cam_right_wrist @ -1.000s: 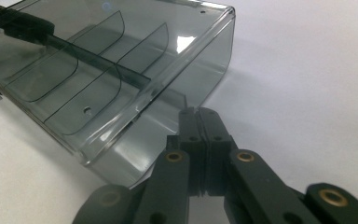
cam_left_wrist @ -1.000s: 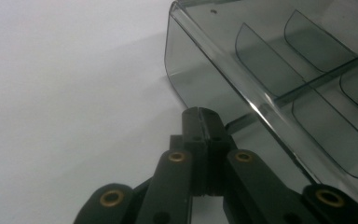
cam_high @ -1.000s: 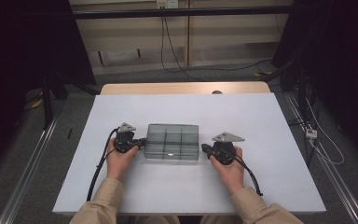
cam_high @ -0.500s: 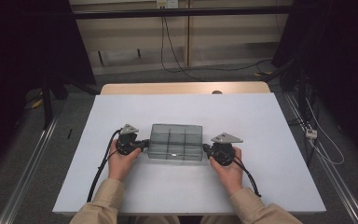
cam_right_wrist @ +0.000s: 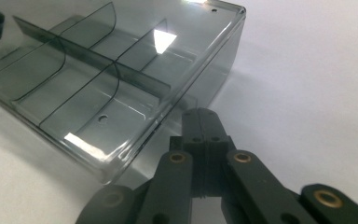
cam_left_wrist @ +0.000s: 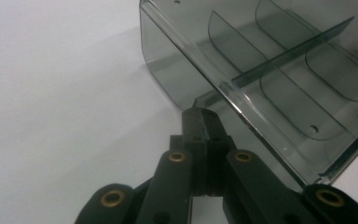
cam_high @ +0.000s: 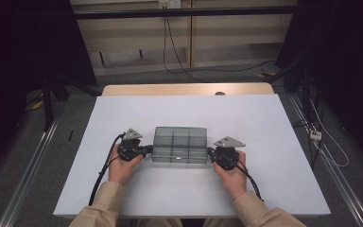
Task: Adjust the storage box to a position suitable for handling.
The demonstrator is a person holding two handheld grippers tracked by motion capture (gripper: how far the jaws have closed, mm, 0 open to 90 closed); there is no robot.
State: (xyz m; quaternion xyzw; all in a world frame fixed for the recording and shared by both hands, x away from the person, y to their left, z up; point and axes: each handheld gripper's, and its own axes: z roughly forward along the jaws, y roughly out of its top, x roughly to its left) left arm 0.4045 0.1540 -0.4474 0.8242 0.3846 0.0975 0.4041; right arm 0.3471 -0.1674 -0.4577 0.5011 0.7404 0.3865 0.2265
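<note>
Smoked-plastic divider tray (cam_high: 180, 144) sliding right across tabletop (cam_high: 274, 123), closer to centre; left gripper (cam_high: 147, 150) and right gripper (cam_high: 211, 152) pushing ends, jaws clenched empty.

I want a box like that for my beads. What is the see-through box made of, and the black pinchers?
The box looks like smoky grey clear plastic: the table shows through its walls, and its glossy rim catches the light. The left gripper and right gripper look like matte black plastic with small brass-coloured rings at the joints.
</note>
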